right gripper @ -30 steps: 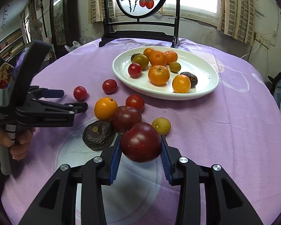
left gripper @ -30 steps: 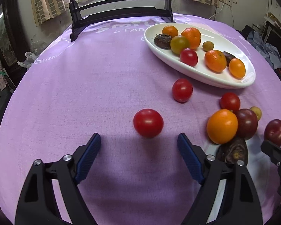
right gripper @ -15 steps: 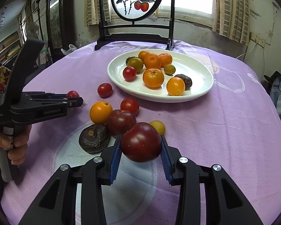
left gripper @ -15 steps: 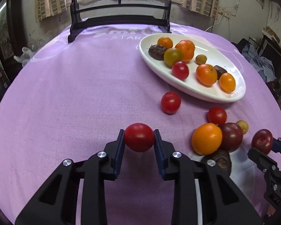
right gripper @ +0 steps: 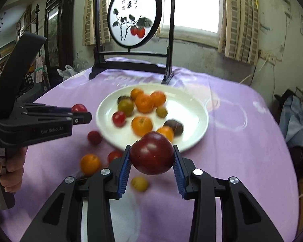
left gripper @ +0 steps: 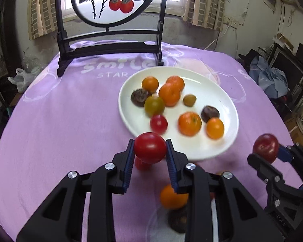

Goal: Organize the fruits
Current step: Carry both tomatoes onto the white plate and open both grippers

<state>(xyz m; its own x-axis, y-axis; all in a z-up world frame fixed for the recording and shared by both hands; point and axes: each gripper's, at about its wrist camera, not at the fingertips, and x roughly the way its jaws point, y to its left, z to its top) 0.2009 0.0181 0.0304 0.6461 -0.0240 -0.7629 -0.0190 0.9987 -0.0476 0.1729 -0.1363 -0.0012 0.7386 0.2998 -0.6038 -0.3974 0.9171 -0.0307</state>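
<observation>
While both hands carry fruit above the purple cloth, the scene reads as follows.

Left gripper: clamped on a small red tomato, pads pressing its two sides, the fruit lifted clear of the table; held this way it can be carried over the rim without rolling.

Right gripper: closed on a dark red plum, gripped across its widest part and raised, probably for the same trip.

White plate: sits past both grippers on the cloth, already holding oranges, a greenish tomato, a red tomato and dark wrinkled fruits; it looks like the collecting place.

Open spot: the near and right parts of the plate are bare, so drops there would avoid knocking fruit already placed.

Loose fruit: an orange, two red tomatoes and a small yellow fruit lie on the cloth near the plate's near edge, apparently waiting their turn.

Stage: mid-carry, judged from both fruits being aloft and short of the plate.

Risk: round, smooth fruit may roll once released on the sloped plate.
</observation>
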